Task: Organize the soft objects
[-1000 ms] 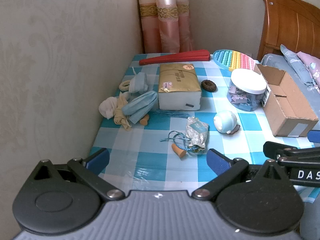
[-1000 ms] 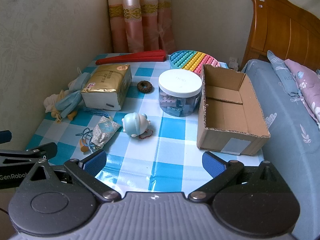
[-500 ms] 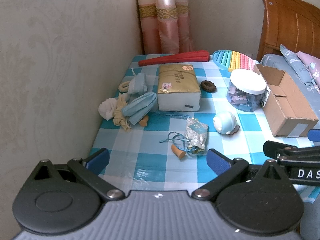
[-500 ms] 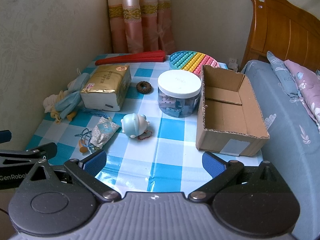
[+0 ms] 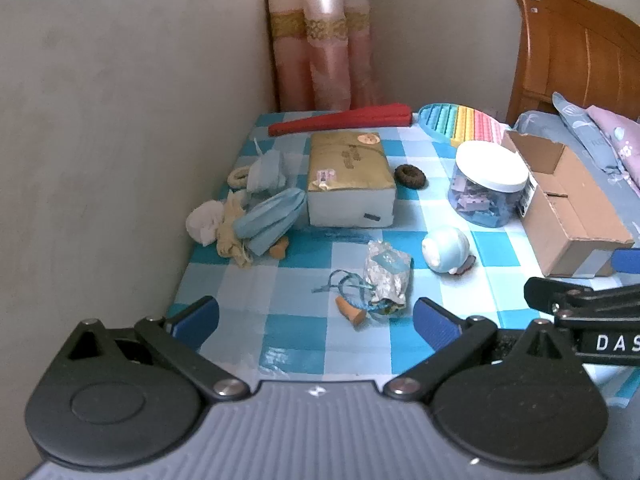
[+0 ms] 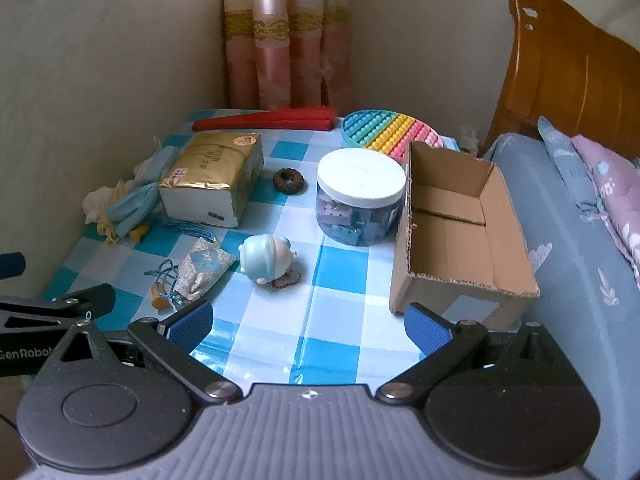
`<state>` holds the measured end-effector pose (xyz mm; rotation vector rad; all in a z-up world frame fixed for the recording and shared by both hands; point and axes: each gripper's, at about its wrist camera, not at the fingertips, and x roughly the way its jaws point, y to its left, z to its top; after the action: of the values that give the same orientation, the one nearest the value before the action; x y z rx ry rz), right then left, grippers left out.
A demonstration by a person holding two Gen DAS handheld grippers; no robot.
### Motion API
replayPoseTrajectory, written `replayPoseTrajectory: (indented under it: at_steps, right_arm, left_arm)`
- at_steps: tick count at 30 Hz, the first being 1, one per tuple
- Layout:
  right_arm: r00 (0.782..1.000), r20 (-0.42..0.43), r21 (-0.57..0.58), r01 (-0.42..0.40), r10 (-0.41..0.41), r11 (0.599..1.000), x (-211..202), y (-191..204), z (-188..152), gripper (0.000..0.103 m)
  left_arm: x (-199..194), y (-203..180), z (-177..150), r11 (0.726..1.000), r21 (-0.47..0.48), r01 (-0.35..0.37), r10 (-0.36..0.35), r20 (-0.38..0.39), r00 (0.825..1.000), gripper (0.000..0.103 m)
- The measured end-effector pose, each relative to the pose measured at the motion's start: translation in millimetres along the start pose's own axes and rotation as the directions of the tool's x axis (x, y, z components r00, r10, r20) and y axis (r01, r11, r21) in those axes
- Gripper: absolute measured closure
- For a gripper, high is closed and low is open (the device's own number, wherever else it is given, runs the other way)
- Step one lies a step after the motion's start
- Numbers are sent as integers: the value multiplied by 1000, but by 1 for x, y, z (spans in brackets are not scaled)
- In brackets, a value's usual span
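Tongs (image 5: 316,316) (image 6: 308,328) both spread wide, empty, scene barely shifted, pouch (image 5: 387,272) unmoved.

You are working in soft, even daylight with no hard shadows anywhere on the checked tablecloth (image 6: 340,280). It shows a pale sheen of glare along its near edge, strongest in your right wrist view. The pink curtain (image 5: 324,40) glows slightly, as if lit from behind, and the white jar lid (image 5: 492,166) is close to washed out. Both fisheye views bend straight lines: the wall (image 5: 120,120) bows outward and the frame corners go dark. Your left wrist picture is mildly blurred throughout, so small details look smeared, while your right wrist picture is somewhat sharper. Colours lean cool and a little flat.
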<state>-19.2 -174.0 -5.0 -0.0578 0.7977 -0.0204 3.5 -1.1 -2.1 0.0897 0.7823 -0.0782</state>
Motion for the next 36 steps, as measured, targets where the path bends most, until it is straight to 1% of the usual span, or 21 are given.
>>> replayPoseTrajectory:
  at_steps: [3, 9, 13, 18, 23, 27, 29, 32, 36]
  right_arm:
    - [1000, 7, -18, 11, -11, 1000, 1, 1, 2, 0]
    - [1000, 29, -29, 11, -11, 1000, 2, 2, 2, 0]
    - [999, 32, -26, -11, 12, 1000, 6, 3, -1, 0]
    - [998, 33, -25, -59, 60, 998, 13, 5, -10, 0]
    - [997, 6, -54, -73, 73, 996, 25, 9, -20, 0]
    - [996, -17, -78, -87, 85, 993, 36, 8, -27, 0]
    - [994, -19, -90, -106, 105, 990, 41, 7, -29, 0]
    - [991, -27, -92, -135, 133, 987, 52, 4, -32, 0]
    - [988, -50, -77, -152, 149, 985, 65, 0, -33, 0]
  left_arm:
    - [1, -2, -1, 1000, 7, -9, 9, 21, 1000, 1]
    - [1, 2, -4, 1000, 2, 15, -15, 65, 998, 1]
    - [3, 3, -8, 1000, 9, 22, -23, 91, 996, 1]
    - [7, 7, -21, 999, 28, 38, -41, 127, 991, 1]
    - [23, 11, -31, 997, 19, 73, -75, 84, 994, 1]
    - [38, 9, -39, 995, 53, 84, -85, 31, 996, 1]
    - [42, 8, -42, 994, 65, 89, -90, 22, 996, 1]
    - [51, 12, -45, 994, 45, 99, -99, 2, 995, 1]
    - [63, 16, -47, 994, 34, 108, -107, -23, 994, 1]
